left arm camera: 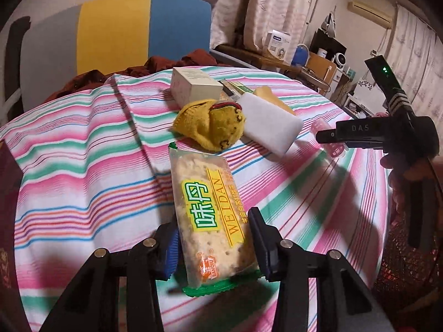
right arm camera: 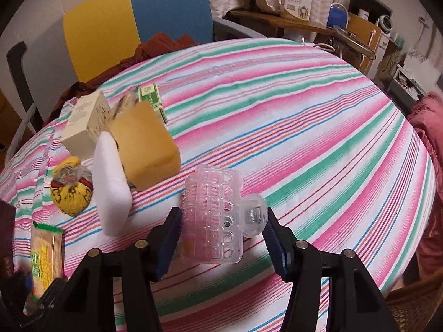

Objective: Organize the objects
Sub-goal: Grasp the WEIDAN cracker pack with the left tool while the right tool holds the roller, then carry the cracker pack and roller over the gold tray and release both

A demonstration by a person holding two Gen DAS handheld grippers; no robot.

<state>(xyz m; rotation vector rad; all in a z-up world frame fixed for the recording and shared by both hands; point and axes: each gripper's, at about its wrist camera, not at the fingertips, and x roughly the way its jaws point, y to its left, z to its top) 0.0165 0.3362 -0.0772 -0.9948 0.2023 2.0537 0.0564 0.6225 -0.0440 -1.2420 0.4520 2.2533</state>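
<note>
My left claw [left arm camera: 214, 244] grips the clear-wrapped cracker packet [left arm camera: 210, 218] across its width, long axis pointing ahead; my right claw [right arm camera: 223, 231] holds the transparent pink hair clip [right arm camera: 218, 218].

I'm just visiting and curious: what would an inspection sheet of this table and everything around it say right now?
Surface: round table under a striped cloth.
Job's things: cracker packet, clear hair clip, yellow sock ball, white foam block, tan sponge, cream box, green box.
Clutter: nothing seen beyond those.
Tongs: left tongs closed on the cracker packet; right tongs closed on the hair clip.
Cables: a white cord at the far table edge.
Surroundings: yellow-and-blue chair, curtains, crowded side shelves.
</note>
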